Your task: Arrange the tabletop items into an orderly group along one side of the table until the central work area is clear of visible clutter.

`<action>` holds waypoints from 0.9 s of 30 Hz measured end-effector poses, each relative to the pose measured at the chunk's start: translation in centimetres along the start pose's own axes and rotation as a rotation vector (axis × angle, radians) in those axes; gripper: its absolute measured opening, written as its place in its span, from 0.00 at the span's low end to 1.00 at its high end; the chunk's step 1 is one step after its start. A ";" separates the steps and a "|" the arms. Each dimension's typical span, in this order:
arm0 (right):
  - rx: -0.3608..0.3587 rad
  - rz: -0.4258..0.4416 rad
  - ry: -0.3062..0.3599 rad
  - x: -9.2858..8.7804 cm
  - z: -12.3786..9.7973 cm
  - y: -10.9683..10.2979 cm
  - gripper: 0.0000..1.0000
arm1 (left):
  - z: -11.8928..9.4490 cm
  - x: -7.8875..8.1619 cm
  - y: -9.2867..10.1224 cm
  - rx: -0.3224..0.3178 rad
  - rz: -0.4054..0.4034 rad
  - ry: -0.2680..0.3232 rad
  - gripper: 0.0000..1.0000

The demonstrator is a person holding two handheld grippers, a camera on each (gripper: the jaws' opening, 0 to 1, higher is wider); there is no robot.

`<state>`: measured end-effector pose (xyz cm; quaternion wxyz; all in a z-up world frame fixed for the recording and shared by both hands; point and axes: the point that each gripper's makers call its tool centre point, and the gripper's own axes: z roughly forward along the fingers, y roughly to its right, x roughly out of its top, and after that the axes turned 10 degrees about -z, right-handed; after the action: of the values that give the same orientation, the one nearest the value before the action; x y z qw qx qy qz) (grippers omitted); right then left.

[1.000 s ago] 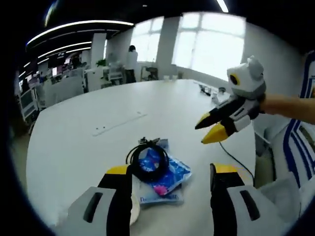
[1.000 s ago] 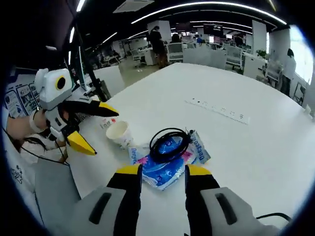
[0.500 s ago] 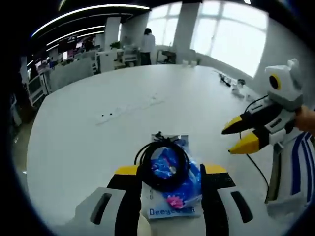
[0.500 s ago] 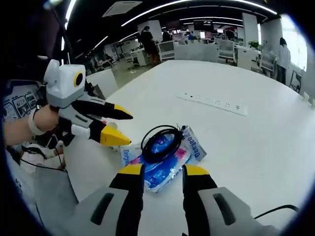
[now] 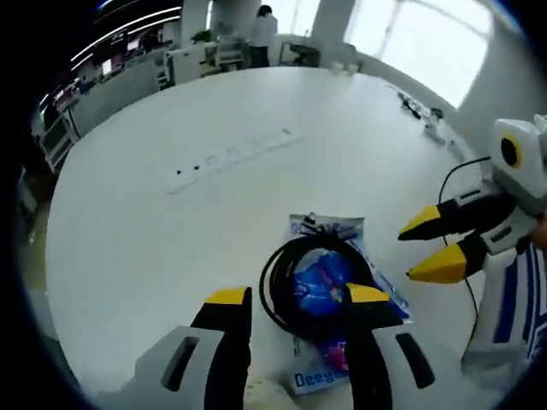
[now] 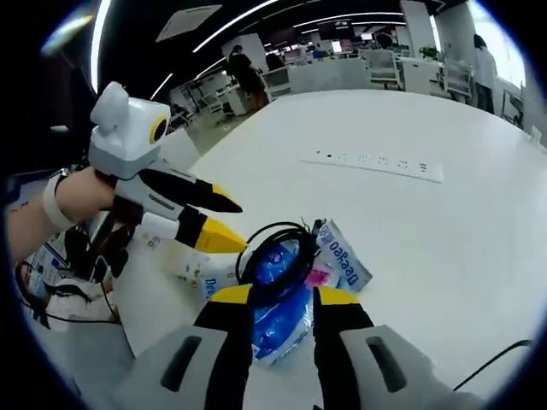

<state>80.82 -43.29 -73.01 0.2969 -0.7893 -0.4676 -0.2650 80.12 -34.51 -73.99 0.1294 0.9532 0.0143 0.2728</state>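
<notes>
A: Where's the cable (image 5: 318, 278)?

B: Coiled on top of the blue packet (image 6: 282, 295), and both lie on the white bench (image 5: 145, 222) near the person's edge. In the left gripper view the coil sits just ahead of the left gripper (image 5: 295, 303), in line with the gap between its 2 spread jaws.

A: And the packet's long axis?

B: It runs roughly away from that gripper, toward the power strip (image 5: 231, 155) set in the bench.

A: Which gripper is nearer?

B: Both are close. The right gripper (image 6: 273, 301) also has its jaws apart, holding nothing, with coil and packet straight beyond its tips. I'd judge the left better lined up on the coil.

A: Anything 1 view adds?

B: The right gripper view shows the left gripper's yellow tips low beside the coil's far side, and a pale item behind them that I can't identify. The left gripper view shows the right gripper hovering off to the side, clear of the packet.
</notes>
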 end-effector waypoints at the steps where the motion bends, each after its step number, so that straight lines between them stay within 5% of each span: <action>1: -0.001 0.004 -0.002 -0.1 0.1 0.0 0.21 | 0.1 0.1 -0.1 0.001 0.004 -0.004 0.39; 27: 0.027 0.137 -0.033 -1.3 2.9 0.7 0.17 | 2.7 -1.6 -2.4 0.056 0.030 -0.114 0.27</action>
<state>81.33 -42.25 -76.11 0.3172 -0.8197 -0.4207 -0.2246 80.28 -33.00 -77.60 0.0991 0.9706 0.0004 0.2192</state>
